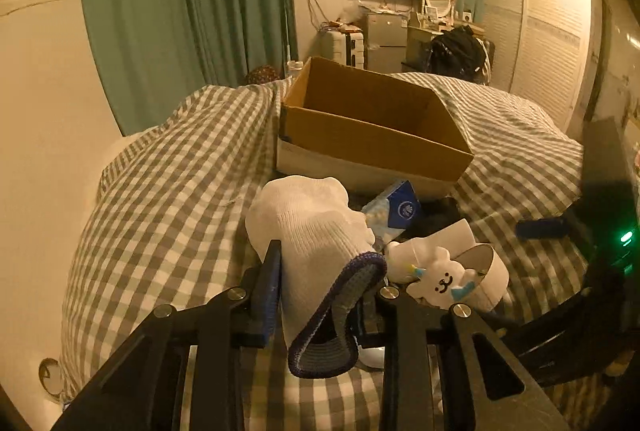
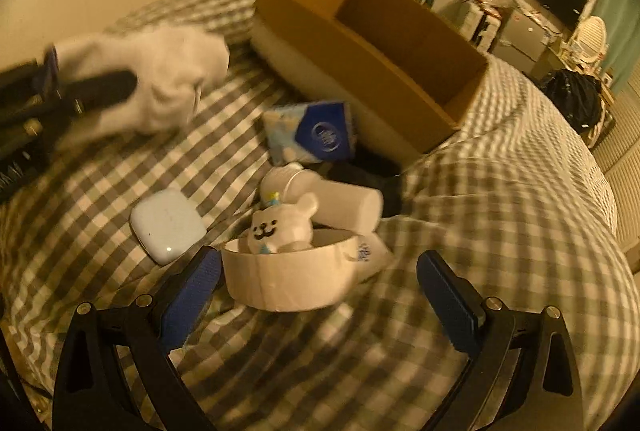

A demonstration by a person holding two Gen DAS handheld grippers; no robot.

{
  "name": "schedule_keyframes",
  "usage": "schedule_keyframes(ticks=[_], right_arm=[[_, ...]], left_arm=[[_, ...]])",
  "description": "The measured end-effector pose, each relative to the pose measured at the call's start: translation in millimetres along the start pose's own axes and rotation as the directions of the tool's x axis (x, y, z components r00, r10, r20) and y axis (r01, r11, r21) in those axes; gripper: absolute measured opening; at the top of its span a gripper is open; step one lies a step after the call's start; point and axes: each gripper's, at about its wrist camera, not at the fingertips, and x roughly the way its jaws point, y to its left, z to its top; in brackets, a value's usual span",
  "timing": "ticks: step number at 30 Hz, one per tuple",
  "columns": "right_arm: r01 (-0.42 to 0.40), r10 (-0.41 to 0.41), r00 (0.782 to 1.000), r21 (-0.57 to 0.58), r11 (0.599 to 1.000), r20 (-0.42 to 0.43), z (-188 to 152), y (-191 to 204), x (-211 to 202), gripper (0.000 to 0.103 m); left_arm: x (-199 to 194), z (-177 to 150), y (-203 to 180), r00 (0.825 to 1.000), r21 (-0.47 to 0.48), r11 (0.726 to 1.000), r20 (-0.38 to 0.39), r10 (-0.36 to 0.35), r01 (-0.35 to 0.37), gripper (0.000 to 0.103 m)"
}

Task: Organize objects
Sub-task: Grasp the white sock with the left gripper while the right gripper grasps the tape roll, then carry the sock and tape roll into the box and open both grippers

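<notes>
My left gripper was clamped on the soft, light white knitted glove near its navy cuff. My right gripper gaped around the stiff white tape roll; the open cardboard box lay at twelve o'clock.

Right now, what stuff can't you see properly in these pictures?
- Cardboard box floor: left wrist view, hidden by its near wall.
- White glove: right wrist view, smeared by motion blur.
- Dark thing behind the white tube: too dark to identify.
- Left gripper right finger: covered by the glove's cuff.
</notes>
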Motion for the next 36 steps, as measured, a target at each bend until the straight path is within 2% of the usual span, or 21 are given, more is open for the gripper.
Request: schedule_keyframes(ticks=[4,6,8,12,15,18,28,34,36], right_arm=[[-0.004,0.002,0.999,-0.035,0.999,-0.052,-0.1,8.4,18.6,0.096],[-0.012,0.01,0.998,-0.034,0.999,-0.064,0.4,10.4,22.8,0.092],[-0.03,0.027,0.997,-0.034,0.999,-0.068,0.7,12.6,24.1,0.082],[-0.018,0.015,0.998,-0.044,0.999,-0.055,-0.8,15.2,21.4,0.081],[-0.017,0.016,1.0,-0.021,1.0,-0.015,-0.1,14.2,11.0,0.081],[-0.029,0.029,0.997,0.0,1.0,0.064,6.0,10.5,-7.5,0.08],[-0.053,0.036,0.972,0.067,0.996,0.231,39.2,-10.3,-59.0,0.08],[-0.026,0.001,0.955,0.08,0.996,0.295,69.0,-30.2,-87.5,0.08],[-0.025,-0.003,0.95,0.085,0.996,0.312,81.6,-39.8,-94.1,0.08]], left_arm=[[5.0,-1.0,3.0,1.0,-0.005,1.0,-0.004,-0.006,0.006,0.029],[6.2,-0.4,3.0,1.0,-0.004,1.0,-0.005,-0.008,0.008,0.029],[3.3,-0.4,3.0,1.0,-0.007,1.0,-0.006,-0.008,0.008,0.029],[3.5,0.2,3.1,1.0,-0.013,1.0,-0.006,-0.008,0.008,0.029],[1.4,-0.2,3.2,1.0,-0.021,1.0,-0.004,-0.004,0.004,0.029],[-1.9,0.8,2.8,1.0,-0.021,1.0,0.003,0.005,-0.005,0.029],[-15.7,19.3,5.4,0.999,-0.022,0.999,0.044,0.031,-0.03,0.029],[-20.4,57.9,7.6,0.995,-0.015,1.0,0.098,0.007,-0.006,0.029],[-19.7,76.8,7.1,0.992,-0.028,0.999,0.121,0.025,-0.022,0.029]])
